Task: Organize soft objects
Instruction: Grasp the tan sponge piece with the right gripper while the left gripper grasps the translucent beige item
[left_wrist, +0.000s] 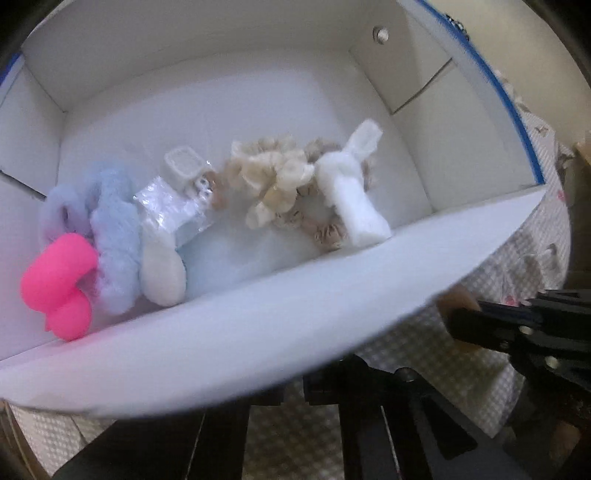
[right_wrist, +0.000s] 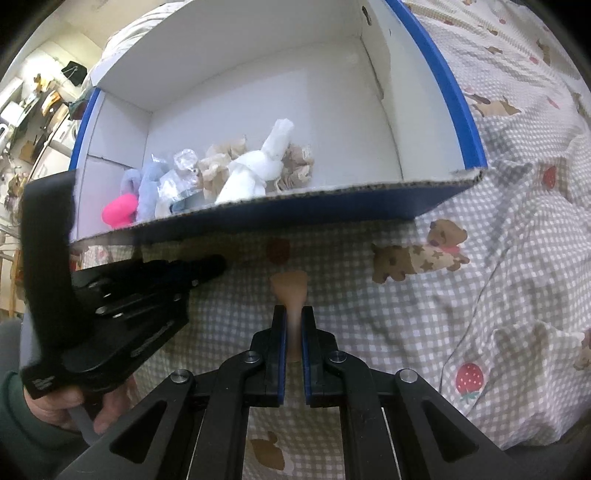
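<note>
1. Right wrist view: right gripper (right_wrist: 293, 328) is clamped on a tan, spoon-shaped soft piece (right_wrist: 290, 286) over the checked bedsheet (right_wrist: 480, 295).
2. Left gripper (right_wrist: 216, 264) is closed tight with nothing visible in it, beside the blue-edged cardboard box (right_wrist: 458, 110).
3. Pink plush (left_wrist: 59, 284), blue fluffy toy (left_wrist: 112, 236) and white plush (left_wrist: 351, 199) lie inside.

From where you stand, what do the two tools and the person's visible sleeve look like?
Both are matte black. The right tool has two flat parallel fingers with blue inner pads, carried on angled black link arms joined by round silver pins. The left tool is a black tapered body with small screws, a tall black handle block and a small white-lettered label. The hand gripping it wears a dark green sleeve.
</note>
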